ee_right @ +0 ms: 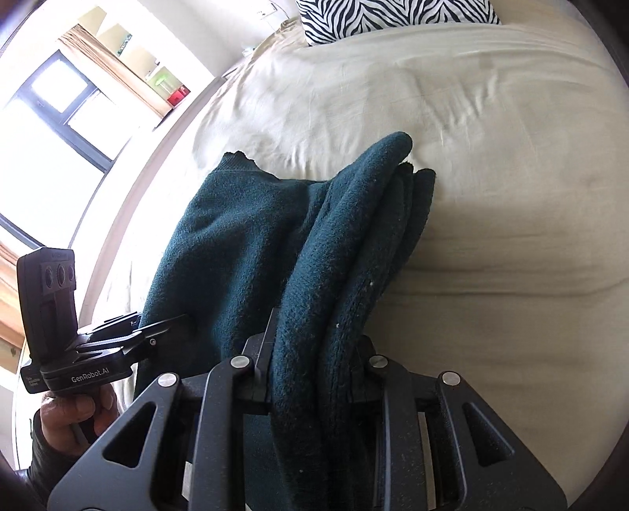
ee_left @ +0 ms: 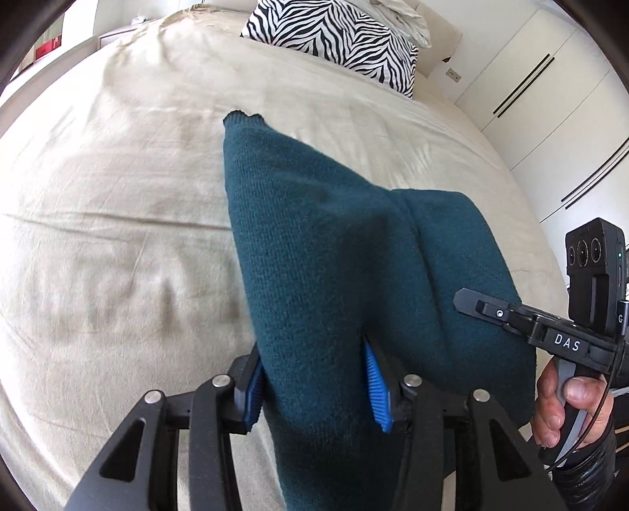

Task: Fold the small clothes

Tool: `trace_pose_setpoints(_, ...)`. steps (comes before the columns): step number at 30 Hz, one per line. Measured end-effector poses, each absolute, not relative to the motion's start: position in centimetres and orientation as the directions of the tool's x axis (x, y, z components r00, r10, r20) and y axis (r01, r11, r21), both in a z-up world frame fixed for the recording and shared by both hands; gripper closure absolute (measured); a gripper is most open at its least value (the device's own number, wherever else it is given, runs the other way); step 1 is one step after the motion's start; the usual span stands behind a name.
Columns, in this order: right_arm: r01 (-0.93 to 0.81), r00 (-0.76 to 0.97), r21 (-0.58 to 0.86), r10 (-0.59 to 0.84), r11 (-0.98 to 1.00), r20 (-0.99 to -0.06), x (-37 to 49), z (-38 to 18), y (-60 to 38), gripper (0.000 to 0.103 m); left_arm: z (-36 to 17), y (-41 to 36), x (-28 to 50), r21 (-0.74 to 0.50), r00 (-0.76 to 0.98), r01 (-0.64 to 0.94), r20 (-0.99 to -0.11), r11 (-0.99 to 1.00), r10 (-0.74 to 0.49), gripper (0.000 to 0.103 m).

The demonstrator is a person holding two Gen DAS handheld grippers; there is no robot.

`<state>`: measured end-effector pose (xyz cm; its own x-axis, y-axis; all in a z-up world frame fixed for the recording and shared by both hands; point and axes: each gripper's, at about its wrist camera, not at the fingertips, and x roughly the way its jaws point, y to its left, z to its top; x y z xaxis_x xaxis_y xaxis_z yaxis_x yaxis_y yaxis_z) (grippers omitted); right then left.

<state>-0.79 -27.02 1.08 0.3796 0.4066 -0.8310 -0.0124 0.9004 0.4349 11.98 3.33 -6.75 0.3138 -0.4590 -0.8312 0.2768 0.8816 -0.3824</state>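
A dark teal knitted garment (ee_left: 322,251) is held up over the bed, folded into several layers. My left gripper (ee_left: 314,381) is shut on its near edge, blue pads on both sides of the fabric. My right gripper (ee_right: 310,377) is shut on the bunched layers of the same garment (ee_right: 243,236), which hang forward from its jaws. The right gripper also shows at the right of the left wrist view (ee_left: 511,314), and the left gripper at the left of the right wrist view (ee_right: 129,334).
A beige bed sheet (ee_left: 118,196) fills most of both views. A zebra-striped pillow (ee_left: 338,35) lies at the head of the bed. White wardrobe doors (ee_left: 550,98) stand at the right. A window (ee_right: 59,106) and shelf are beyond the bed's left edge.
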Motion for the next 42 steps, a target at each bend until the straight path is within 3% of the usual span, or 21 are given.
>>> trace_pose_setpoints(2,0.027,0.389,0.467,0.421,0.884,-0.819,-1.9,-0.9,-28.0,0.073,-7.6,4.2,11.6,-0.438,0.319,0.257,-0.803,0.862,-0.503,0.047)
trace_pose_setpoints(3,0.049,0.402,0.497,0.439,0.866,-0.804,-2.7,-1.6,-28.8,0.064,-7.7,4.3,11.6,-0.448,0.322,0.252,-0.797,0.858,-0.510,0.046)
trace_pose_setpoints(4,0.067,0.416,0.528,0.457,0.847,-0.786,-3.2,-2.3,-29.6,0.062,-7.7,4.3,11.5,-0.445,0.330,0.254,-0.795,0.859,-0.509,0.044)
trace_pose_setpoints(12,0.130,0.492,0.643,0.514,0.755,-0.703,-5.6,-3.1,-33.0,0.057,-6.8,4.5,10.2,-0.421,0.422,0.268,-0.757,0.866,-0.499,0.042)
trace_pose_setpoints(14,0.152,0.523,0.663,0.510,0.733,-0.683,-6.6,-3.1,-34.3,0.054,-5.6,5.0,8.9,-0.386,0.491,0.270,-0.733,0.882,-0.470,0.035)
trace_pose_setpoints(18,0.197,0.572,0.684,0.485,0.702,-0.662,-8.6,-3.0,-36.7,0.050,-2.4,5.6,5.5,-0.269,0.660,0.272,-0.647,0.924,-0.382,0.004)
trace_pose_setpoints(23,0.282,0.635,0.665,0.386,0.691,-0.670,-10.9,-1.3,-39.6,0.049,1.8,5.0,1.4,-0.088,0.813,0.256,-0.519,0.963,-0.264,0.000)
trace_pose_setpoints(27,0.258,0.709,0.552,0.232,0.793,-0.666,-12.7,3.5,-39.7,0.049,5.2,4.7,-1.1,0.016,0.909,0.183,-0.383,0.983,-0.163,0.000)
trace_pose_setpoints(30,0.227,0.791,0.392,0.066,0.892,-0.608,-14.1,8.6,-37.9,0.047,7.5,4.4,-3.4,0.092,0.963,0.084,-0.262,0.992,-0.057,0.000)
trace_pose_setpoints(31,0.225,0.823,0.333,0.004,0.916,-0.568,-14.8,10.2,-37.0,0.043,8.3,4.4,-4.0,0.112,0.971,0.051,-0.240,0.992,-0.023,0.000)
trace_pose_setpoints(32,0.228,0.858,0.279,-0.057,0.933,-0.511,-15.5,12.0,-36.1,0.028,8.9,4.4,-4.4,0.125,0.973,0.039,-0.229,0.991,-0.010,0.000)
trace_pose_setpoints(33,0.240,0.888,0.236,-0.114,0.942,-0.446,-16.5,13.5,-35.3,0.007,9.5,4.4,-4.7,0.135,0.975,0.034,-0.223,0.990,-0.003,0.000)
trace_pose_setpoints(34,0.256,0.914,0.206,-0.167,0.944,-0.370,-17.6,15.0,-34.6,0.000,10.0,4.5,-4.9,0.147,0.975,0.025,-0.222,0.989,0.009,0.000)
trace_pose_setpoints(37,0.266,0.951,0.140,-0.235,0.954,-0.200,-20.1,18.8,-32.7,0.000,11.1,4.8,-5.2,0.151,0.973,0.011,-0.232,0.988,0.024,0.000)
trace_pose_setpoints(42,0.165,0.961,0.116,-0.133,0.979,-0.242,-20.2,21.9,-30.9,0.000,10.8,5.8,-4.4,0.052,0.931,0.020,-0.364,0.998,0.001,0.000)
